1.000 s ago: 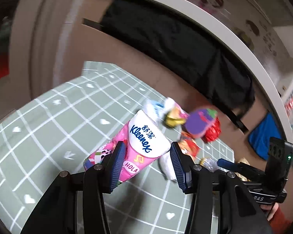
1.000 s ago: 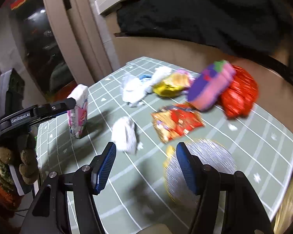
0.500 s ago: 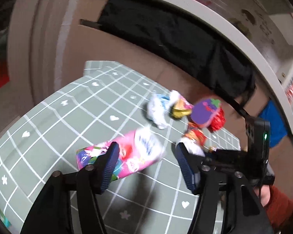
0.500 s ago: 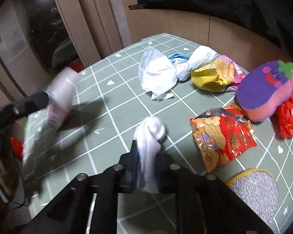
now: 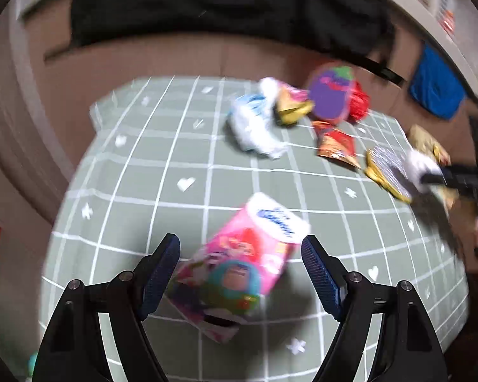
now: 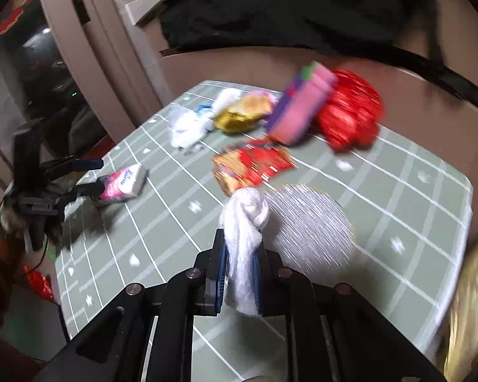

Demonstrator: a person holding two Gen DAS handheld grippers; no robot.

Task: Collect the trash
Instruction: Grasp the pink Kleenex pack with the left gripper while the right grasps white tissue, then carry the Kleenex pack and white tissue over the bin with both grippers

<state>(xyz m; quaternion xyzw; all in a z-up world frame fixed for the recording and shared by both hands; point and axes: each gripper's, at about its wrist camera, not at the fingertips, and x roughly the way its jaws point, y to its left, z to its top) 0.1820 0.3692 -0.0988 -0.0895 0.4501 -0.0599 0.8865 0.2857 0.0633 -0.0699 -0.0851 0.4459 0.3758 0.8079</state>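
A pink Kleenex tissue pack [image 5: 242, 267] lies on its side on the green grid tablecloth [image 5: 137, 191], between the spread fingers of my open left gripper [image 5: 239, 273]; it also shows in the right wrist view [image 6: 122, 184]. My right gripper [image 6: 239, 273] is shut on a crumpled white tissue [image 6: 243, 222] and holds it above the table; the tissue also shows in the left wrist view [image 5: 420, 165].
On the cloth lie a white plastic bag [image 6: 188, 124], a gold wrapper [image 6: 242, 114], a purple-pink sponge [image 6: 302, 108], a red foil bag [image 6: 350, 117], a red snack packet [image 6: 251, 165] and a silver scrubber pad [image 6: 309, 222]. A brown sofa back with black cloth stands behind.
The tissue pack was let go and now lies flat on the cloth; my left gripper opened wide. My right gripper closed on the white tissue and lifted it toward the right.
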